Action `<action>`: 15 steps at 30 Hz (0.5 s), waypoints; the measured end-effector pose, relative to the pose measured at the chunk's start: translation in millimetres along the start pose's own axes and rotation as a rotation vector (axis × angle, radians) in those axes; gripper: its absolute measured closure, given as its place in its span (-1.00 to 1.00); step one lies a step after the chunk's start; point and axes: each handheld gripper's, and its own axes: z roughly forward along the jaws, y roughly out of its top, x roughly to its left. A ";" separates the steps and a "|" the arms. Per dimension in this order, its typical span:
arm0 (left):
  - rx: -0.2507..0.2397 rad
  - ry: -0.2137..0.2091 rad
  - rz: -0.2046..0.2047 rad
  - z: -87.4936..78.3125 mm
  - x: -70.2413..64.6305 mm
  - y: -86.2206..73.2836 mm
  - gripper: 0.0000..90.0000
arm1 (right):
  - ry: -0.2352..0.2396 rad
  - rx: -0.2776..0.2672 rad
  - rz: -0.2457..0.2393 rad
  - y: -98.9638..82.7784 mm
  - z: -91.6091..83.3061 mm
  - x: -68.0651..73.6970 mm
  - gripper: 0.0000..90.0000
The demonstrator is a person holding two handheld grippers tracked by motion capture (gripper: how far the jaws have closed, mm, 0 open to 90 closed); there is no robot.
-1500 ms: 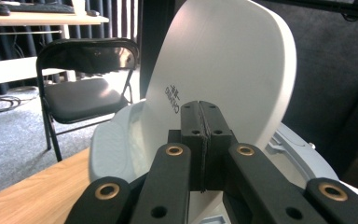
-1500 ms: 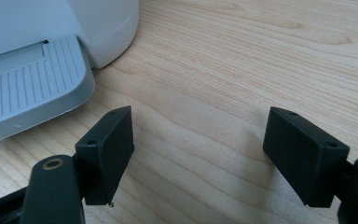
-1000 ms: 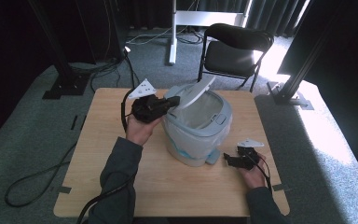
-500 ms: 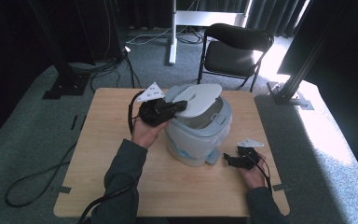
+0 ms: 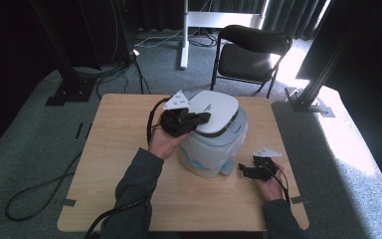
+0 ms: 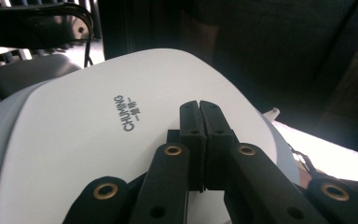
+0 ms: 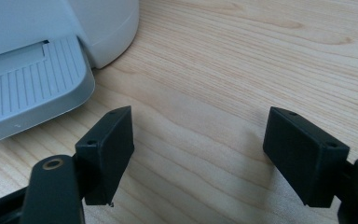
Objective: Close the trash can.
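Observation:
A white and pale blue cooker (image 5: 209,154) stands at the middle of the wooden table (image 5: 124,129). Its white lid (image 5: 221,107) lies down over the pot. My left gripper (image 5: 204,118) is shut with nothing between its jaws, and its tips rest on the lid's left edge. In the left gripper view the closed tips (image 6: 199,109) lie on the lid (image 6: 98,140) beside its printed brand name. My right gripper (image 5: 242,169) sits low on the table to the right of the cooker. It stands open (image 7: 198,149) over bare wood, next to the cooker's ribbed tab (image 7: 28,93).
A black chair (image 5: 253,50) stands behind the table, with a white stand post (image 5: 184,30) to its left. A black cable (image 5: 40,189) loops on the carpet at the left. Dark frame legs stand at the table's far corners.
The lid has swung from raised to lying flat over the pot. My left gripper followed it to the right, staying shut. The right gripper has not moved.

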 end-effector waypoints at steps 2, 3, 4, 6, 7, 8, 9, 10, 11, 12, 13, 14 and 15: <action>0.004 -0.002 0.000 1.1 -0.4 -0.2 0.97 | 0.000 0.000 0.000 0.0 0.0 0.0 -0.47; 0.012 -0.002 0.002 3.1 -1.0 -0.4 0.97 | 0.000 0.000 0.000 0.0 0.0 0.0 -0.47; 0.019 0.001 0.004 4.1 -1.5 -0.4 0.97 | 0.000 0.000 0.000 0.0 0.0 0.0 -0.47; 0.031 0.008 0.014 5.9 -2.4 0.0 0.97 | 0.000 0.000 0.000 0.0 0.0 0.0 -0.47; 0.039 0.014 0.021 6.5 -2.8 0.5 0.97 | 0.000 0.000 0.000 0.0 0.0 0.0 -0.47; 0.039 0.014 0.021 6.5 -2.8 0.5 0.97 | 0.000 0.000 0.000 0.0 0.0 0.0 -0.47; 0.050 0.024 0.028 7.6 -4.0 1.8 0.97 | 0.000 0.000 0.000 0.0 0.0 -0.1 -0.47; 0.054 0.028 0.033 8.2 -4.5 2.5 0.97 | 0.000 0.000 0.000 0.0 0.0 0.0 -0.47; 0.054 0.028 0.033 8.2 -4.5 2.5 0.97 | 0.000 0.000 0.000 0.0 0.0 0.0 -0.47; 0.062 0.033 0.035 9.4 -5.4 3.6 0.97 | 0.000 0.000 0.000 0.0 0.0 0.0 -0.47; 0.065 0.034 0.036 10.0 -5.6 3.7 0.97 | 0.000 0.000 0.000 0.0 0.0 0.0 -0.47; 0.065 0.034 0.036 10.0 -5.6 3.7 0.97 | 0.000 0.000 0.000 0.0 0.0 0.0 -0.47; 0.070 0.031 0.034 11.3 -5.9 3.4 0.97 | 0.000 0.000 0.000 0.0 0.0 0.0 -0.47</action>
